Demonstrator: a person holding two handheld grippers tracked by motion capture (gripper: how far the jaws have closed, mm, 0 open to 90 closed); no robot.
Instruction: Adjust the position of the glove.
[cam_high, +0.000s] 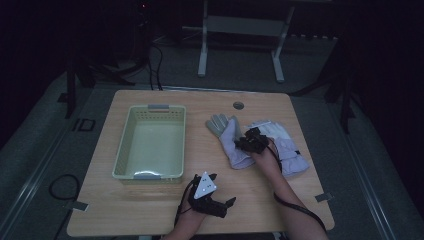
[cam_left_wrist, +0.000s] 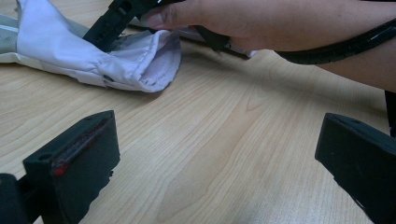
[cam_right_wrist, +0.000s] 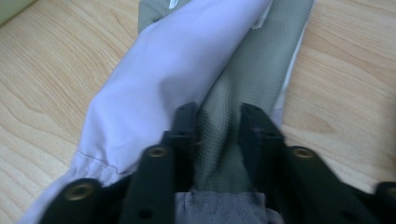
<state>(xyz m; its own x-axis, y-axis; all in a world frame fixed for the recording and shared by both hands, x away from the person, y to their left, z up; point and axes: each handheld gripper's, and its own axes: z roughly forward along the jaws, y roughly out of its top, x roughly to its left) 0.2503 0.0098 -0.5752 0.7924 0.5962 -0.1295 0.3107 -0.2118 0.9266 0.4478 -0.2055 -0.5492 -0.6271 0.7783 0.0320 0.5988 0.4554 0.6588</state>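
Between the right gripper (cam_right_wrist: 217, 126) jaws: bunched grey-and-lilac glove (cam_right_wrist: 187, 65), pads pinching its fabric. Left gripper (cam_left_wrist: 210, 154) jaws wide, nothing between them, glove cuff just ahead.

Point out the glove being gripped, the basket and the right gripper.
glove (cam_right_wrist: 154, 88), right gripper view, on its pale lilac back.
basket (cam_high: 123, 145), high view, on its left wall.
right gripper (cam_high: 248, 142), high view, on the glove, midway between its fingertips, jaws pinching the grey fabric.
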